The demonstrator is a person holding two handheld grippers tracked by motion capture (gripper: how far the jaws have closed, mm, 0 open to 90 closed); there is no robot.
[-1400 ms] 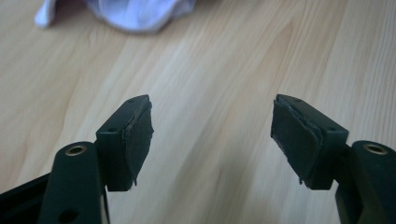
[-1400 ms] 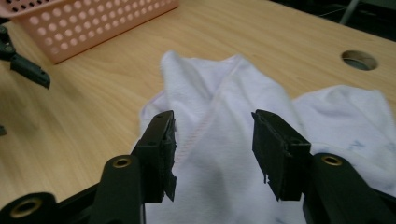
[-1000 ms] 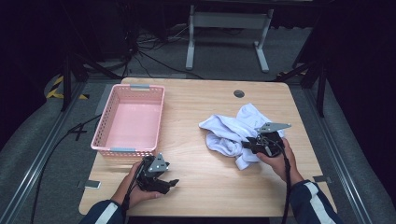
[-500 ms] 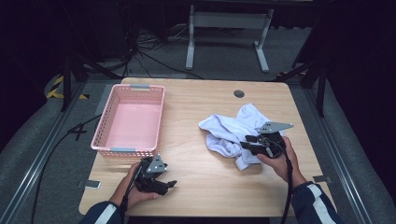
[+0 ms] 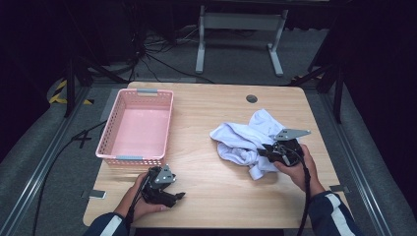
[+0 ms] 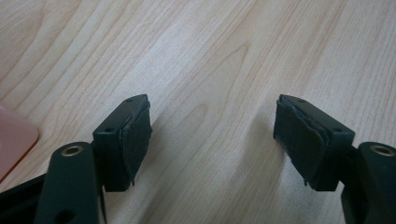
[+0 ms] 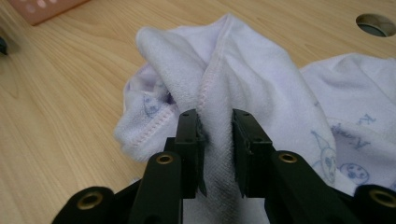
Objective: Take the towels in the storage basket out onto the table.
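Pale wood forms the table (image 5: 216, 196), seen from the high view with rounded corners and a round cable hole (image 5: 252, 98) near its far edge. A pink basket (image 5: 110, 142) is set at the table's left side, its near wall not far from the left gripper (image 5: 169, 194), which is held low near the front edge with bare wood stretching to its right. A white cloth (image 5: 241, 140) is bunched on the right half, well apart from the basket, with a wide strip of bare table between them. The right gripper (image 5: 265, 152) is held at the cloth's near right side, close to the table's right edge.

From the left gripper view, the left gripper (image 6: 212, 135) is seen with its jaws spread wide over bare wood grain, nothing between them. A pink corner of the basket (image 6: 14, 140) is seen at the left border.

From the right gripper view, the right gripper (image 7: 217, 142) is seen pinching a stitched fold of the cloth (image 7: 261, 88); its jaws have just been closing on that fold. Faint blue printed figures and marks are seen on the cloth, but no word can be read. The cable hole (image 7: 376, 23) appears at the upper right.
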